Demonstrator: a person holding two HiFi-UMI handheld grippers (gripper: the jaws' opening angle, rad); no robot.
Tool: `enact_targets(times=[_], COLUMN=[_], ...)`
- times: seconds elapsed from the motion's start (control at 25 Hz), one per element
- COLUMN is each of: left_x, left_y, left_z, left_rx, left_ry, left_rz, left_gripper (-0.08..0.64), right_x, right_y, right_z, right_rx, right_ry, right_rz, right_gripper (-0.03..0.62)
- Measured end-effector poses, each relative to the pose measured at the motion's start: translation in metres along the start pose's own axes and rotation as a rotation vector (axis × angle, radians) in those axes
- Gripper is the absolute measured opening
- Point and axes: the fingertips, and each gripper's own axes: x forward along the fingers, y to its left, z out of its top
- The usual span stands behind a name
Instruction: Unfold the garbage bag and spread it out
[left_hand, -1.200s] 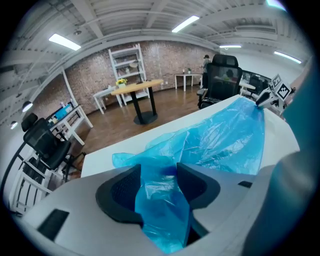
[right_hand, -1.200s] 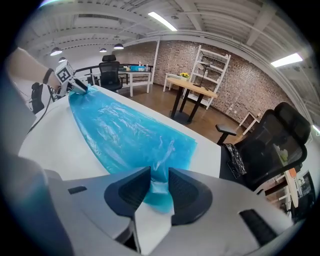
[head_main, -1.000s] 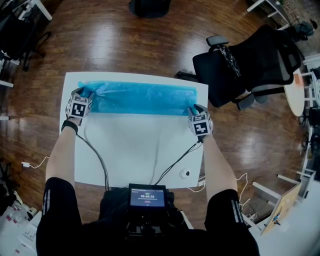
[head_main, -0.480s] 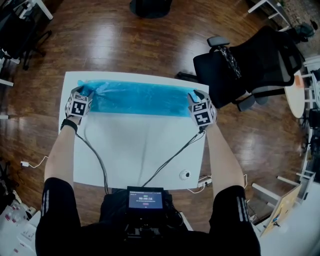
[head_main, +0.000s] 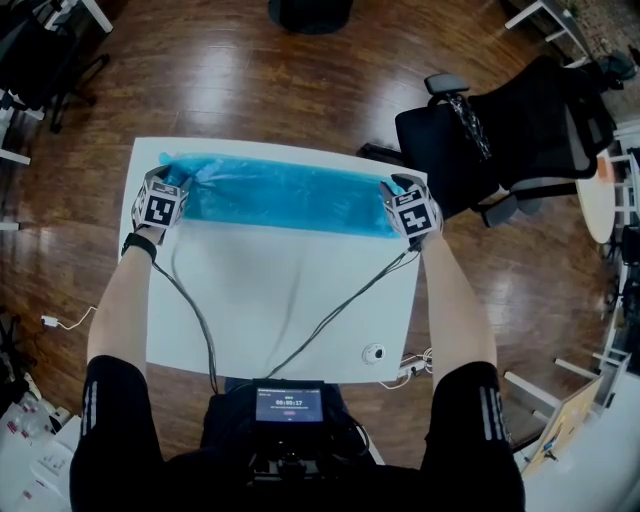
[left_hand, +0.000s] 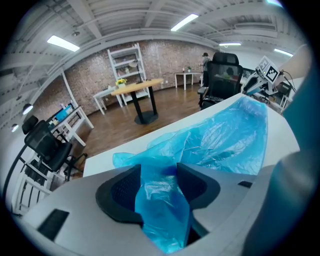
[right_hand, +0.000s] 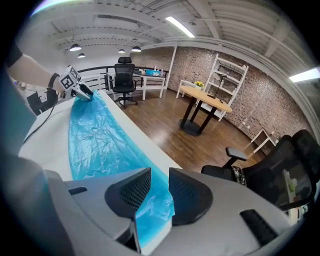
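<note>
A blue garbage bag (head_main: 285, 195) lies as a long, creased strip across the far part of the white table (head_main: 280, 300). My left gripper (head_main: 172, 186) is shut on the bag's bunched left end. In the left gripper view the blue film (left_hand: 225, 140) fills the gap between the jaws of that gripper (left_hand: 159, 172). My right gripper (head_main: 395, 195) is shut on the right end, at the table's right edge. The right gripper view shows a flat layer of the bag (right_hand: 95, 135) pinched in the right gripper (right_hand: 159, 186). The strip is stretched between both grippers.
A black office chair (head_main: 510, 130) stands close beyond the table's right far corner. Two cables (head_main: 330, 315) trail over the table toward me. A small round white object (head_main: 373, 352) sits near the front right corner. Wooden floor surrounds the table.
My right gripper has moved away from me and to the right with the bag's end, pulling the strip longer and straighter. The left gripper has barely moved.
</note>
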Motion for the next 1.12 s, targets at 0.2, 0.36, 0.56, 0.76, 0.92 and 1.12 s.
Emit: enact_targets(times=[0.2,0.36,0.56,0.76,0.92,1.12], left_x=[0.000,0.000,0.000,-0.006,-0.014,-0.008], left_y=[0.001,0.002,0.001,0.001,0.008,0.018], left_z=[0.000,-0.001,0.000,0.008,0.023,0.026], left_rx=[0.004,0.006,0.009,0.043,0.154,0.456], left_ry=[0.006,0.009,0.008,-0.014,-0.031,0.063], left_rz=[-0.007,-0.003,-0.006,0.002,0.038,0.067], left_gripper=[0.225,0.225,0.225,0.225,0.225,0.212], right_x=[0.017,0.024,0.024,0.025,0.025,0.024], right_y=[0.011,0.019,0.017,0.018,0.017,0.019], right_z=[-0.017,-0.030,-0.031,-0.034,-0.032,-0.031], right_rx=[0.006,0.013,0.020,0.000,-0.023,-0.031], right_ry=[0.053,0.084,0.076,0.093,0.100,0.105], right_rz=[0.043,0.063,0.060,0.051,0.041,0.042], right_gripper=[0.141,0.147,0.147,0.147,0.141,0.143])
